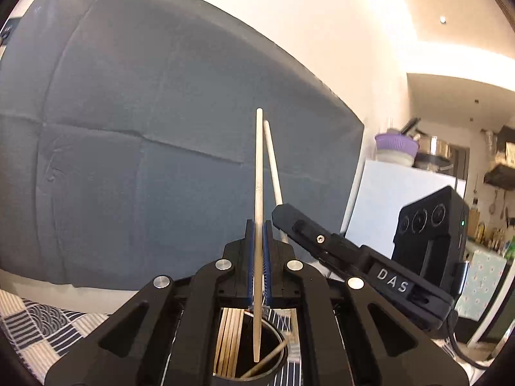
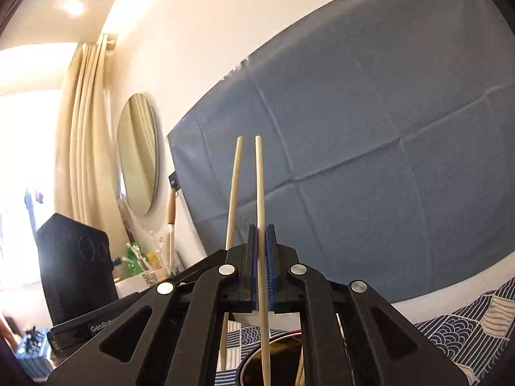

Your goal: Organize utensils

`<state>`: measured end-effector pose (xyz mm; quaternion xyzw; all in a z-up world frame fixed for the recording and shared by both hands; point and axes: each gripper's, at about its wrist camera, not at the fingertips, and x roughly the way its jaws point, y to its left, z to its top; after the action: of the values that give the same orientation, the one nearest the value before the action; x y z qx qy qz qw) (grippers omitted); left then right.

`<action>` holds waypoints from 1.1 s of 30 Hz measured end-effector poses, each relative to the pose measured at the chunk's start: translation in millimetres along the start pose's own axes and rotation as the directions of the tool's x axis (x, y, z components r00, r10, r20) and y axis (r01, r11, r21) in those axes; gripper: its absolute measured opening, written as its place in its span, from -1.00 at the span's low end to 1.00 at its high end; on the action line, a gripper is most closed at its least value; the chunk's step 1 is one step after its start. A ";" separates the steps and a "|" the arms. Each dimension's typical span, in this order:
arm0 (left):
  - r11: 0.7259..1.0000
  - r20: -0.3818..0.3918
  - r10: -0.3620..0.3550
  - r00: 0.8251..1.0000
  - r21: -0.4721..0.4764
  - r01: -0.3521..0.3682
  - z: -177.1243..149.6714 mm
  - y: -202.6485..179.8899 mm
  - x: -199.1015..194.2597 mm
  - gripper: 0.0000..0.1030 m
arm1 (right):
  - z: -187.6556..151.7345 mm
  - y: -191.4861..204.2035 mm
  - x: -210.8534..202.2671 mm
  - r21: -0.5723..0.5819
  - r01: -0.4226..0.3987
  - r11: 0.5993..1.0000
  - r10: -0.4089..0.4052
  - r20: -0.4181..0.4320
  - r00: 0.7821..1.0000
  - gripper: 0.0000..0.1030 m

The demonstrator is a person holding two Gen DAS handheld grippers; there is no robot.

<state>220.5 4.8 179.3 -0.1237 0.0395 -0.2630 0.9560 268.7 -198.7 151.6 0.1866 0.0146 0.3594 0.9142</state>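
Observation:
My left gripper is shut on a pale wooden chopstick that stands upright, its lower end over a dark round holder with several chopsticks inside. My right gripper is shut on a second upright chopstick, its lower end above the same dark holder. The right gripper's chopstick shows behind the left one, with the right gripper body beside it. The left-held chopstick shows in the right wrist view.
A blue-grey cloth hangs on the wall behind. A patterned blue and white tablecloth covers the table. A white fridge with bowls on top stands at the right. A round mirror and curtain hang at the left.

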 end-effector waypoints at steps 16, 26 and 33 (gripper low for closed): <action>0.996 -0.040 -0.075 0.996 0.046 0.076 -49.5 13.4 29.3 -0.90 | -25.8 -17.0 -20.6 -0.033 0.113 0.993 -0.113 -0.006 0.994 -0.89; 1.000 -0.048 -0.006 0.999 -0.003 0.006 -33.5 24.5 6.7 0.60 | -25.2 -15.3 -33.3 -0.071 0.114 0.991 -0.121 -0.107 0.987 0.34; 0.996 -0.084 0.077 0.993 0.051 -0.073 -29.8 12.7 -15.9 0.89 | -15.6 -7.4 -44.4 -0.214 0.127 0.969 -0.164 -0.163 0.973 0.81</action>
<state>209.0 17.1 147.4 -0.0879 0.0790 -0.2330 0.9653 238.2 -227.9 129.7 0.0582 0.0741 0.3061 0.9473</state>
